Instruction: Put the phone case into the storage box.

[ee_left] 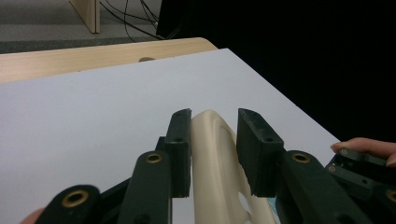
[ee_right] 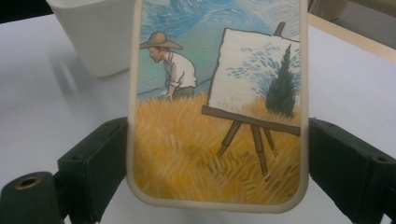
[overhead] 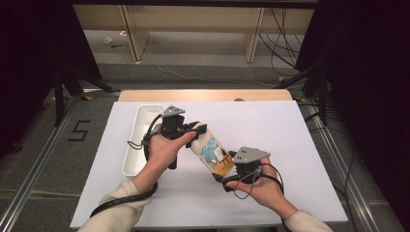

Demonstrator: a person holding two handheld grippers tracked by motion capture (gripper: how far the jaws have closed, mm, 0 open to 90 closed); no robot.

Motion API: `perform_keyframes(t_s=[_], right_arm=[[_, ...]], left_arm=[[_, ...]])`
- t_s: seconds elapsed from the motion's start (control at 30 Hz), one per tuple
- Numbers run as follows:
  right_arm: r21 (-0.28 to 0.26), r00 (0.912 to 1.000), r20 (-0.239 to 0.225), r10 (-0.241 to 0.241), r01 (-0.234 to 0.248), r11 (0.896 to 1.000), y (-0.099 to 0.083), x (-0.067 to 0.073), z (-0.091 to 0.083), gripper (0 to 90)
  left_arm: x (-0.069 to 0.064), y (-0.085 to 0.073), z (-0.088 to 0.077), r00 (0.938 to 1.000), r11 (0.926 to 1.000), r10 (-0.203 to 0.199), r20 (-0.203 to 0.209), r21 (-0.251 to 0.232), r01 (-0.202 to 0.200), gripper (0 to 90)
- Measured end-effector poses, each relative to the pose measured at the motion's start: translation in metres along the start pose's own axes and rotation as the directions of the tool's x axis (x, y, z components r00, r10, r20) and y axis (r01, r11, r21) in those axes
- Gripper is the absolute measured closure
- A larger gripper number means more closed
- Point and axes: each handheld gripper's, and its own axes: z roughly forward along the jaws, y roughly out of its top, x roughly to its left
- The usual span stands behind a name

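A phone case [overhead: 212, 153] with a cream rim and a painted picture of a man in a straw hat beside an easel is held above the white mat between both grippers. My right gripper [ee_right: 217, 158] is shut on its lower end, one black jaw against each long side of the phone case [ee_right: 219, 116]. My left gripper [ee_left: 214, 144] has the cream upper end of the phone case [ee_left: 210, 158] edge-on between its jaws, with both pads against the rim. From above, the left gripper [overhead: 196, 131] sits at the case's far end and the right gripper [overhead: 227, 173] at its near end.
A long white tray [overhead: 140, 140] lies at the left of the white mat [overhead: 270, 130], just behind my left hand, and a corner of the tray [ee_right: 93, 37] stands behind the case. The wooden table edge [overhead: 203, 94] runs along the far side. Dark curtains and cables lie beyond.
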Motion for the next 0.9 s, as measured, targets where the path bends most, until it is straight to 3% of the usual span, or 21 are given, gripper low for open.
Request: perform_keyframes(t_s=[0.23, 0.33, 0.57, 0.63, 0.73, 0.9], right_arm=[[0.010, 0.9999, 0.010, -0.012, 0.012, 1.000, -0.002, -0.001, 0.002, 11.1], [0.023, 0.9999, 0.003, -0.017, 0.017, 1.000, -0.003, -0.001, 0.005, 10.8], [0.005, 0.9998, -0.002, -0.018, 0.018, 1.000, -0.005, -0.002, 0.008, 9.8], [0.006, 0.9995, 0.002, -0.033, 0.033, 0.999, -0.005, -0.004, 0.006, 12.2], [-0.005, 0.9999, -0.011, -0.012, 0.012, 1.000, -0.005, -0.007, 0.005, 12.1], [-0.015, 0.9998, -0.021, -0.005, 0.005, 1.000, -0.004, -0.012, 0.002, 12.6]], left_arm=[[-0.004, 0.002, -0.002, 0.9991, 0.9995, -0.027, 0.031, -0.013, 0.028, 73.9], [-0.012, 0.004, -0.003, 0.9974, 0.9994, -0.028, 0.066, -0.021, 0.029, 77.6], [-0.024, 0.009, -0.003, 0.9948, 0.9991, 0.019, 0.100, -0.039, -0.015, 79.3], [-0.025, 0.009, -0.004, 0.9946, 0.9964, 0.079, 0.067, -0.035, -0.077, 79.5], [-0.023, 0.008, -0.005, 0.9922, 0.9972, 0.070, 0.104, -0.034, -0.067, 79.5], [-0.024, 0.006, -0.005, 0.9836, 0.9933, 0.115, 0.139, -0.028, -0.112, 79.5]])
